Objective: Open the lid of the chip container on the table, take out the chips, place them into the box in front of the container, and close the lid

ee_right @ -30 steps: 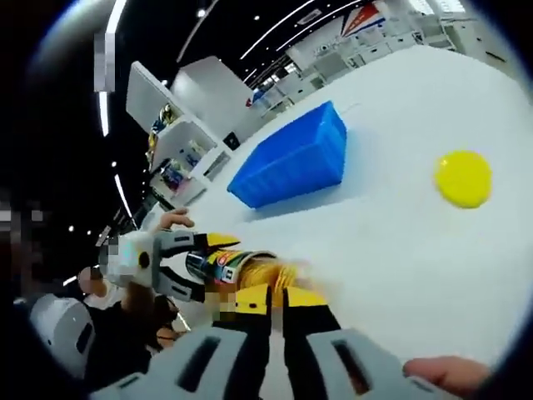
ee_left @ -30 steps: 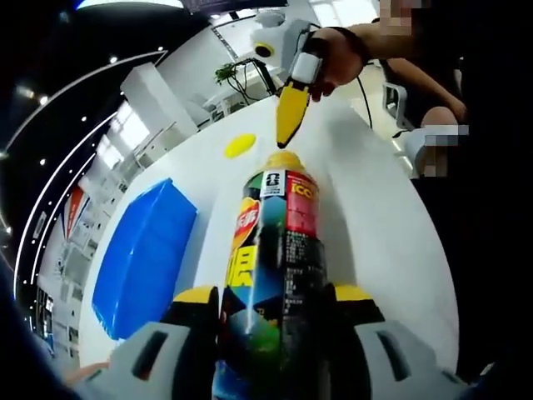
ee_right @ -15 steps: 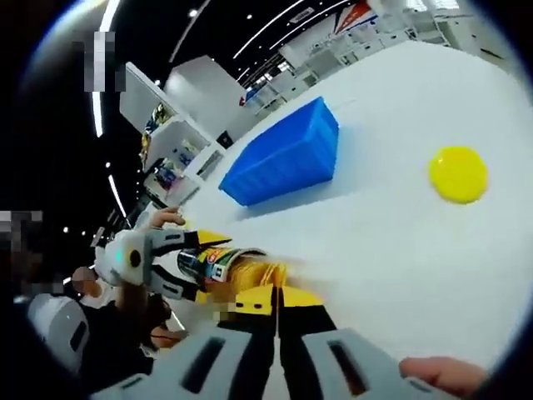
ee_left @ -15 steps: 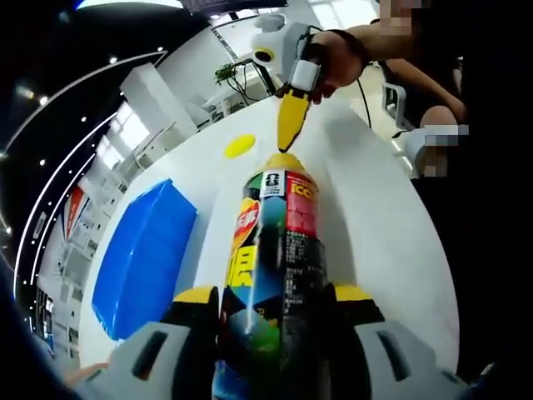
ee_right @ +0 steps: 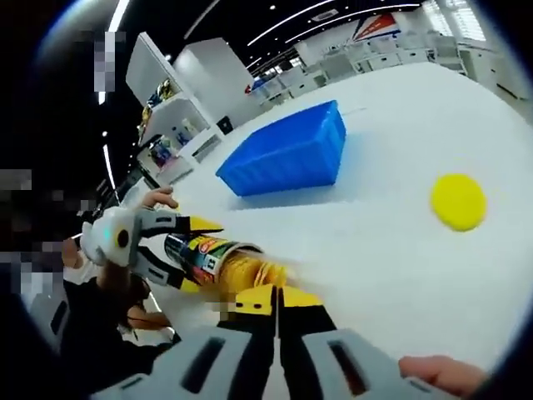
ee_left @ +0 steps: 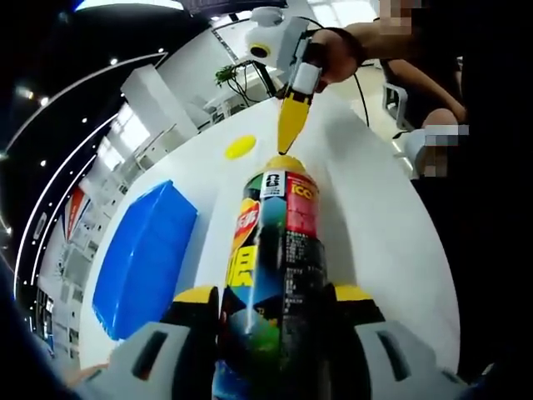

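The chip can (ee_left: 279, 275) lies tilted over the white table (ee_left: 375, 242), clamped around its body between the left tongs (ee_left: 275, 304), its open mouth pointing away toward the right tongs (ee_left: 287, 133). Over the last second the right tongs have drawn back a little from the mouth: their yellow tips were down at the rim, and now only the very ends meet it, so I'd guess a pull on the chips is under way. From the right gripper view, a stack of chips (ee_right: 254, 268) pokes out of the can's mouth just ahead of the right tongs' tips, which sit pressed together; whether they actually pinch a chip is too blurred to say. The yellow lid (ee_right: 457, 201) is already off and lies flat on the table, well apart from the can. The blue box (ee_right: 287, 158) stands farther off on the table; only its outer walls show, so I can't tell whether anything is in it. The chips remain in or at the can, so the transfer is barely begun.
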The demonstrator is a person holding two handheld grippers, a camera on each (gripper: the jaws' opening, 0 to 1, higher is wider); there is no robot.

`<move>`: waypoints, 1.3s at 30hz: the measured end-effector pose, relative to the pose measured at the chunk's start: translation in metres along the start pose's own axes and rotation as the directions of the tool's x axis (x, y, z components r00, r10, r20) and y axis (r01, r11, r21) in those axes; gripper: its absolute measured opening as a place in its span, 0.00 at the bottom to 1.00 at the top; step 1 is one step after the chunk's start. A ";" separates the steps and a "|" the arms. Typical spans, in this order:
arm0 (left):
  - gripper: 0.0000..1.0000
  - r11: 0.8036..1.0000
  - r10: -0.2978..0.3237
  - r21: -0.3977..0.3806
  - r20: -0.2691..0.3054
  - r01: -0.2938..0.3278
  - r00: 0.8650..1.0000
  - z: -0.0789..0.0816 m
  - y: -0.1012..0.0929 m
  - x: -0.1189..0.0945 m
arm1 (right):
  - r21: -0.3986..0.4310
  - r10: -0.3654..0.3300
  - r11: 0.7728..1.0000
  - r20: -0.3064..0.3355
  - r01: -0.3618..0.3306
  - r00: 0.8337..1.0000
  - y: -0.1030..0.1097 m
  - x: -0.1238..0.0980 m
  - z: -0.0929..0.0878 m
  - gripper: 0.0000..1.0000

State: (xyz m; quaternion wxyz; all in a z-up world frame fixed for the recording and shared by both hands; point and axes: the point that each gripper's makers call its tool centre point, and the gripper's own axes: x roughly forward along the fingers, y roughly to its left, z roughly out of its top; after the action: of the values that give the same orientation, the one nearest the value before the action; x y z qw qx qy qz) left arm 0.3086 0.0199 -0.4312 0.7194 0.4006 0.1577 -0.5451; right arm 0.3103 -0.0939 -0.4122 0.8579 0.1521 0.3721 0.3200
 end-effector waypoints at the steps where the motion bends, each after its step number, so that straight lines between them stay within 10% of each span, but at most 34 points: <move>1: 0.53 1.000 0.000 0.000 0.000 0.000 1.000 0.000 0.000 0.000 | 0.003 0.005 1.000 0.001 -0.005 1.000 0.001 0.000 0.000 0.01; 23: 0.53 1.000 -0.005 -0.003 -0.004 0.005 1.000 -0.001 0.000 0.000 | 0.092 0.047 0.995 -0.001 -0.046 0.999 0.000 -0.002 0.001 0.01; 29: 0.53 1.000 -0.004 -0.003 0.000 0.004 1.000 0.000 0.000 0.000 | 0.150 0.129 0.980 0.043 -0.134 0.991 0.010 -0.002 0.005 0.14; 39: 0.53 1.000 -0.004 -0.004 0.003 0.004 1.000 0.000 0.000 0.000 | 0.181 0.110 0.977 0.021 -0.112 0.994 0.000 0.002 -0.003 0.01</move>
State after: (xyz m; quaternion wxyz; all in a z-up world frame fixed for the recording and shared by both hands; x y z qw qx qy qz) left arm 0.3089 0.0199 -0.4318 0.7191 0.3982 0.1587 -0.5469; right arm 0.3091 -0.0929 -0.4154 0.8233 0.2521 0.3859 0.3312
